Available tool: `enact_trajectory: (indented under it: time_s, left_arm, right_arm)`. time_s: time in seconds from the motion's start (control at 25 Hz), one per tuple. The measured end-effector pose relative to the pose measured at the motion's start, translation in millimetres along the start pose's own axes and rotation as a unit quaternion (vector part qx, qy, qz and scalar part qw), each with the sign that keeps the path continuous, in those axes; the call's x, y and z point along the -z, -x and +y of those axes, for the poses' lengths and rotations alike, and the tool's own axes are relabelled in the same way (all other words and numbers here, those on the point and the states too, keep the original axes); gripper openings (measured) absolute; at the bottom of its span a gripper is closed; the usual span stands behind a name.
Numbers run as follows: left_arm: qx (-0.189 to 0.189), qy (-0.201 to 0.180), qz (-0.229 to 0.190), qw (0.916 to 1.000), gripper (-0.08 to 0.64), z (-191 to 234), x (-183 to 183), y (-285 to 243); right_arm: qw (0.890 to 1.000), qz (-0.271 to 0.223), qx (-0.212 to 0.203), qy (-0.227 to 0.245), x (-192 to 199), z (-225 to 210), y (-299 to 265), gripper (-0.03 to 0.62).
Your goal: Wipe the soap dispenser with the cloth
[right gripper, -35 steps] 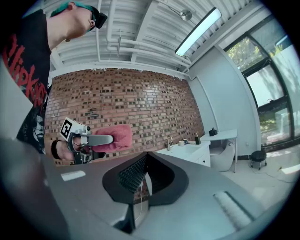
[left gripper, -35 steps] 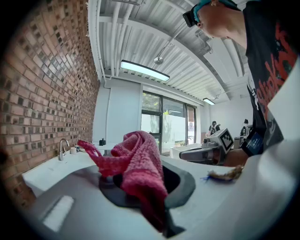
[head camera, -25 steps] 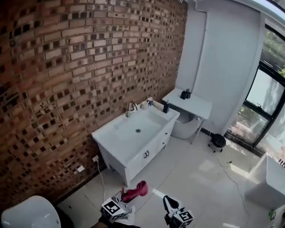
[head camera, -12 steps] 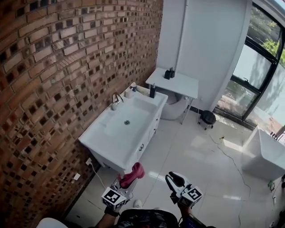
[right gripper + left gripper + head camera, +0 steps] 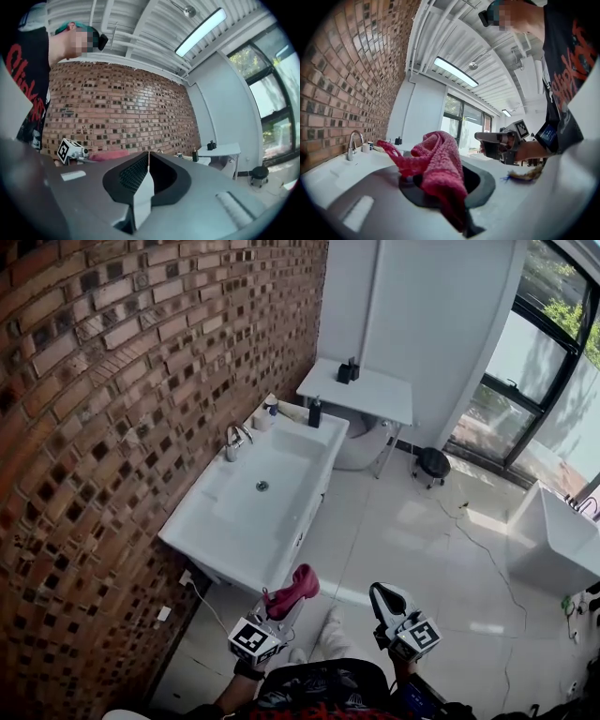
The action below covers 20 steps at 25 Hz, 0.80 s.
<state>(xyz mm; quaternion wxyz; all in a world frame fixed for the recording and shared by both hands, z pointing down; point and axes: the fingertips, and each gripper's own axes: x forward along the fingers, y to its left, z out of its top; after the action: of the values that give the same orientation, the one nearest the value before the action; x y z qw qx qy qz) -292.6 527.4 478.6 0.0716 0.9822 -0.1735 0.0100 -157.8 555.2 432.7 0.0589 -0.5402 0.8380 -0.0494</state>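
Brick wall (image 5: 112, 381) is running along the left of the white sink bench (image 5: 220, 531), where the dark soap dispenser (image 5: 315, 412) is standing upright at the basin's far corner, well apart from both tongs. Left tongs (image 5: 286, 599) are pinching the pink cloth (image 5: 302, 580), which is draping over their tips by the bench's near end. Right tongs (image 5: 382, 596), having just been closing, are sitting shut with nothing between them, hovering over the tiled floor (image 5: 422, 549).
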Motion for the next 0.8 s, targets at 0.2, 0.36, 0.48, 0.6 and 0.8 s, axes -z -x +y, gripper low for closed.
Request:
enact_trajectory:
  time_s: [0.2, 0.36, 0.48, 0.6, 0.8]
  left_arm:
    - [-0.012, -0.02, -0.009, 0.9997, 0.052, 36, -26, -23]
    - [-0.034, -0.021, -0.037, 0.9985, 0.052, 76, -59, -54]
    - [-0.032, -0.014, -0.03, 0.999, 0.052, 94, -60, -83]
    - [-0.021, -0.007, -0.002, 0.9998, 0.052, 99, -45, -108]
    - [-0.028, -0.019, 0.008, 0.9994, 0.052, 121, -56, -162]
  right_arm:
    - [0.999, 0.028, 0.028, 0.036, -13, -32, -30, 0.0]
    - [0.997, 0.029, 0.008, 0.071, -34, -54, -78, 0.036]
    - [0.997, 0.013, -0.012, 0.074, -38, -67, -107, 0.038]
    - [0.999, 0.023, -0.012, 0.035, -20, -90, -117, 0.04]
    - [1.0, 0.011, -0.023, 0.008, -20, -157, -133, 0.0]
